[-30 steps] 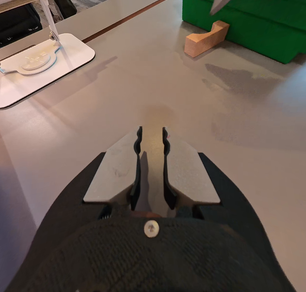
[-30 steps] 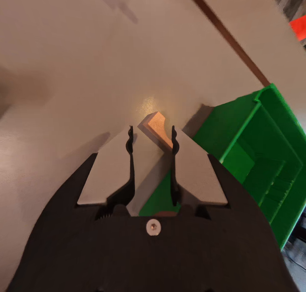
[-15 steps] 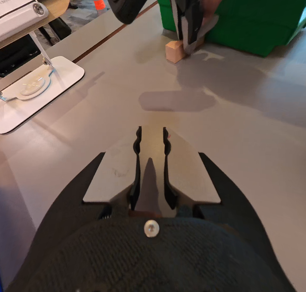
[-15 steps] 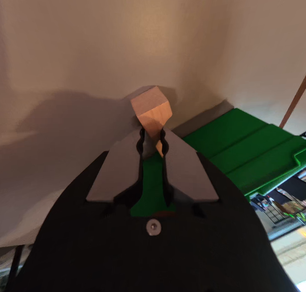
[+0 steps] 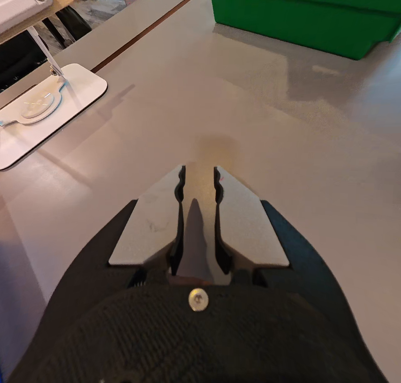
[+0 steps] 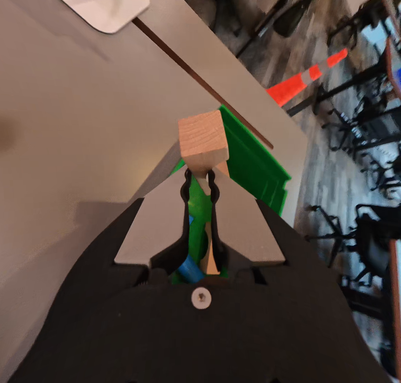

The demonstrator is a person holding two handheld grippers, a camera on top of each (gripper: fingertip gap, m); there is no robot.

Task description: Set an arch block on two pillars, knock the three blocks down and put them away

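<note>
My right gripper (image 6: 200, 174) is shut on the wooden arch block (image 6: 202, 137) and holds it in the air above the open green bin (image 6: 249, 164). Between its jaws I see a blue block (image 6: 191, 268) and a wooden block (image 6: 209, 262) lying inside the bin. My left gripper (image 5: 199, 168) is open a little and empty, low over the bare grey table (image 5: 282, 155). The green bin (image 5: 303, 14) stands at the far right of the left wrist view. The arch block does not show in that view.
A white stand base (image 5: 43, 110) lies on the table at the left; it also shows in the right wrist view (image 6: 102, 6). A dark seam (image 5: 152, 27) crosses the table. Beyond the table edge are an orange cone (image 6: 303, 79) and chairs (image 6: 358, 134). About 30 centimeters separates my left fingertips from my right. It is some 35 centimeters from my right tips to the dark seam (image 5: 152, 27).
My right gripper closed on the arch block beside the bin, lifted it off the table and carried it over the bin. My left gripper stayed about where it was.
</note>
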